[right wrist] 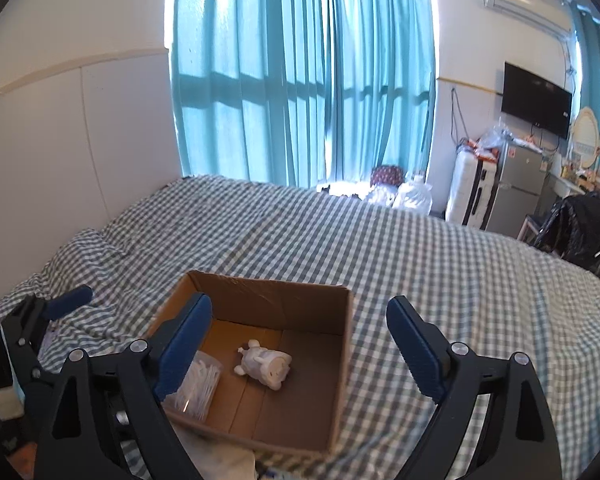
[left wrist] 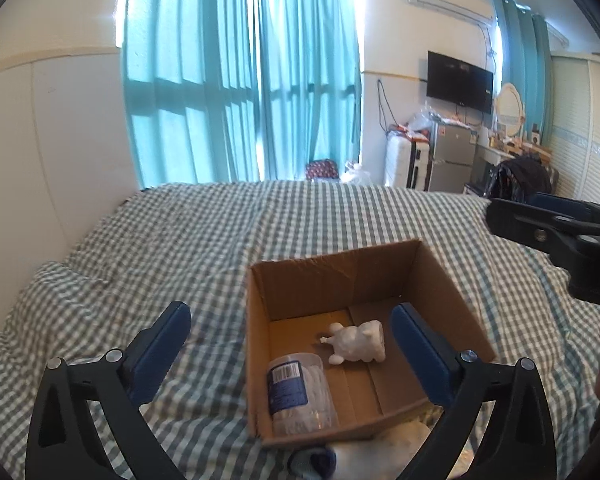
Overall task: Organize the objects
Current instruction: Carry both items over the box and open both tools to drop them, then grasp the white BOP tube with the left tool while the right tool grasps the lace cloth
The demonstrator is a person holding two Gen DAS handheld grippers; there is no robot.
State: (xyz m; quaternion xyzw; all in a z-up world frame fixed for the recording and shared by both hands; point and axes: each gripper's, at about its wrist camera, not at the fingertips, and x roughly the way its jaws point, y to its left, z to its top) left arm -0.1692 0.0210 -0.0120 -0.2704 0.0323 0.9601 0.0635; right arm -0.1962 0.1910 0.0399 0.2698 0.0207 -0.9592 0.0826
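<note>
An open cardboard box (left wrist: 452,280) (right wrist: 346,344) sits on the checked bed. Inside lie a small white figurine (left wrist: 358,342) (right wrist: 266,366) on its side and a clear plastic tub of cotton swabs (left wrist: 300,390) (right wrist: 198,384). My left gripper (left wrist: 292,344) is open and empty above the box's near left part. My right gripper (right wrist: 300,340) is open and empty above the box; it also shows at the right edge of the left wrist view (left wrist: 556,236). The left gripper shows at the left of the right wrist view (right wrist: 40,320). A white and blue cloth item (left wrist: 360,452) lies at the box's near edge.
The bed (left wrist: 204,240) (right wrist: 440,264) has a green-white checked cover and meets a white wall on the left. Teal curtains (left wrist: 240,72), a suitcase (right wrist: 474,188), a small fridge (right wrist: 516,192), a wall TV (right wrist: 536,98) and a black bag (right wrist: 580,228) stand beyond it.
</note>
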